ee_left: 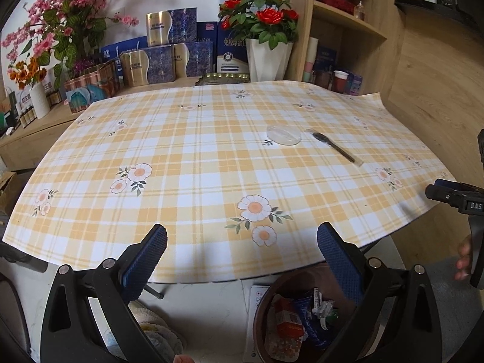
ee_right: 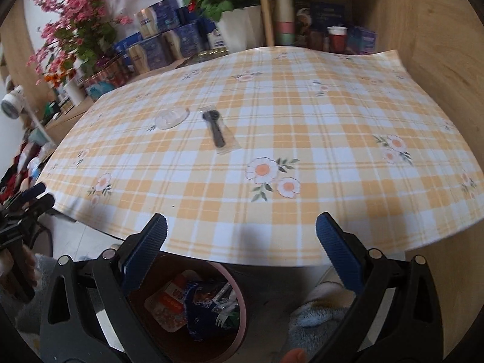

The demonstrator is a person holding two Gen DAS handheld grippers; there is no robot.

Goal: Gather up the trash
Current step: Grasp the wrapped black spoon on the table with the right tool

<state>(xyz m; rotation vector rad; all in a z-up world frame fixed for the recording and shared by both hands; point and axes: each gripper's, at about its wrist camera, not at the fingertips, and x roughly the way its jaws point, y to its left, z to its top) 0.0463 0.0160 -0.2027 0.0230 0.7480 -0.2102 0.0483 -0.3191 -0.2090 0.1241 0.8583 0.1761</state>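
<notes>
A clear round plastic lid (ee_left: 283, 135) (ee_right: 171, 117) lies on the yellow checked tablecloth (ee_left: 196, 151) (ee_right: 302, 121). Beside it rests a black plastic spoon in a clear wrapper (ee_left: 334, 145) (ee_right: 217, 131). Below the table's near edge stands a brown bin (ee_left: 269, 311) (ee_right: 239, 299) holding a red-and-white carton, a blue wrapper and other scraps. My left gripper (ee_left: 242, 242) is open over the table's near edge, nothing between its fingers. My right gripper (ee_right: 242, 236) is open too, above the bin and table edge, and shows at the far right of the left wrist view (ee_left: 453, 195).
Gift boxes (ee_left: 160, 57), tins and flower vases (ee_left: 267, 57) line the back of the table. A wooden shelf (ee_left: 348, 24) with cups stands at the back right, a wooden wall to the right. A fluffy slipper (ee_right: 314, 314) lies on the floor.
</notes>
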